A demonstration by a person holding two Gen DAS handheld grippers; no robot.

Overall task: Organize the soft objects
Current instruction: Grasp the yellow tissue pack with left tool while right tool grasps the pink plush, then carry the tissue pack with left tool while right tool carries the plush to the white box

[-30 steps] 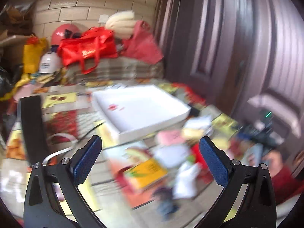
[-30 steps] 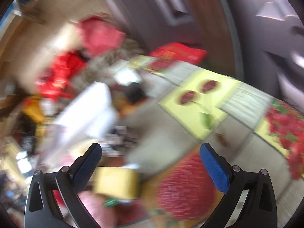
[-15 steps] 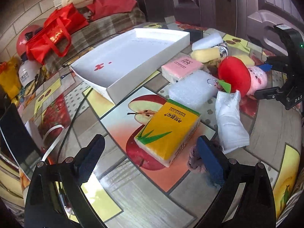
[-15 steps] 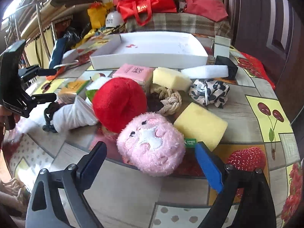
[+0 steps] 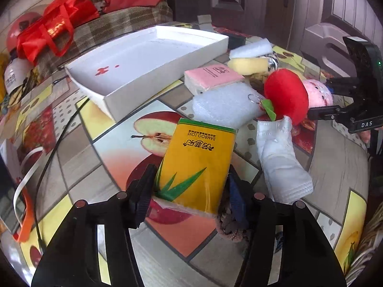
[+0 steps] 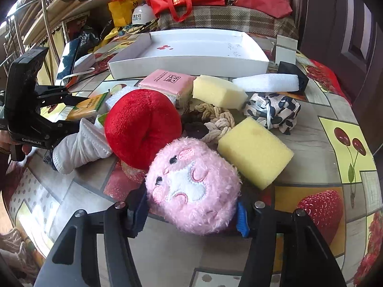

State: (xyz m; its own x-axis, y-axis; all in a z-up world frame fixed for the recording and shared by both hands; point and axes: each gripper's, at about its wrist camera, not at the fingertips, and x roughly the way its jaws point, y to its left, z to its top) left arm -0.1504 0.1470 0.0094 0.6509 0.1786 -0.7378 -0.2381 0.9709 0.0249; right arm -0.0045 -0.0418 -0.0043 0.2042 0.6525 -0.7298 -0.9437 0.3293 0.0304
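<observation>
In the left wrist view, a strip of bare fruit-printed tabletop [image 5: 79, 157] is running along the left of the frame, crossed only by a white strap and a dark cable, and the shallow white cardboard tray [image 5: 167, 70] is sitting in the upper middle with its near long edge facing the pile and its floor unoccupied. At the lower centre the left gripper [image 5: 191, 191] is pinching the yellow bamboo-print tissue pack [image 5: 198, 165] across its near end, both fingers pressing on the pack's long edges; a brownish knitted piece is lying under the right finger. Just right of the pack a white folded cloth mask [image 5: 280, 165] is lying, and beyond it the red plush apple [image 5: 287, 95] is touching the clear bubble-wrap pad [image 5: 225, 107] and pink tissue packet [image 5: 213, 77]. In the right wrist view the apple is crowding the left of centre, while the right gripper [image 6: 191, 211] at the lower centre is closing on the pink fluffy plush ball [image 6: 191, 186], one finger at each side of it. The thick yellow sponge block [image 6: 256, 150] is touching the ball's upper right, and open tabletop is stretching to the right edge and along the bottom.
</observation>
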